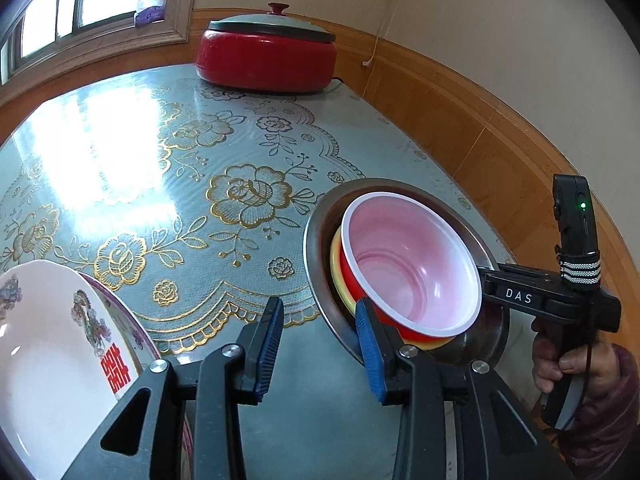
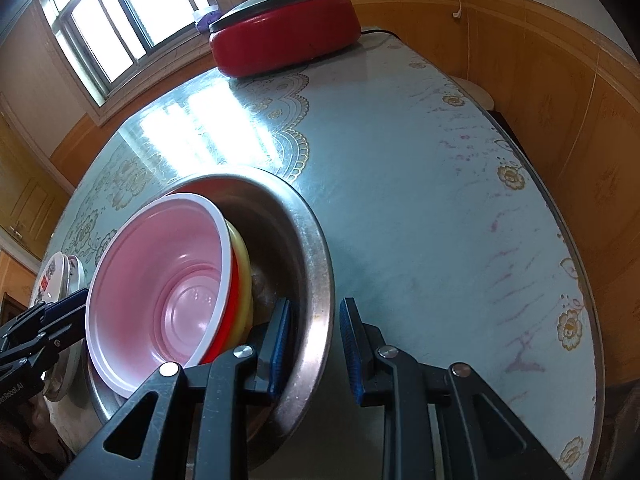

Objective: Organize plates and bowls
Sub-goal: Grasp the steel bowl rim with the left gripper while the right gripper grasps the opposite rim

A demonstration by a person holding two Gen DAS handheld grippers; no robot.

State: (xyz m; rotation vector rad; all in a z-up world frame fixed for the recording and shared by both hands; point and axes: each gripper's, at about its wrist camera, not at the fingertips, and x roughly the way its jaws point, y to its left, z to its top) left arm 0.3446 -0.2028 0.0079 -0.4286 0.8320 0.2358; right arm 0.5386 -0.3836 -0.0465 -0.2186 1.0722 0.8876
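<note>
A steel basin sits near the table's front edge. Inside it a red bowl with a pink inside rests tilted on a yellow bowl. My left gripper is open, just left of the basin, its right finger against the basin's rim. My right gripper is open and straddles the basin's rim, left finger inside, right finger outside. White plates with flower prints and a red character are stacked at the left.
A red electric pot with a grey lid stands at the table's far end. The table has a blue cloth with gold flowers. Wood-panelled wall runs along the right.
</note>
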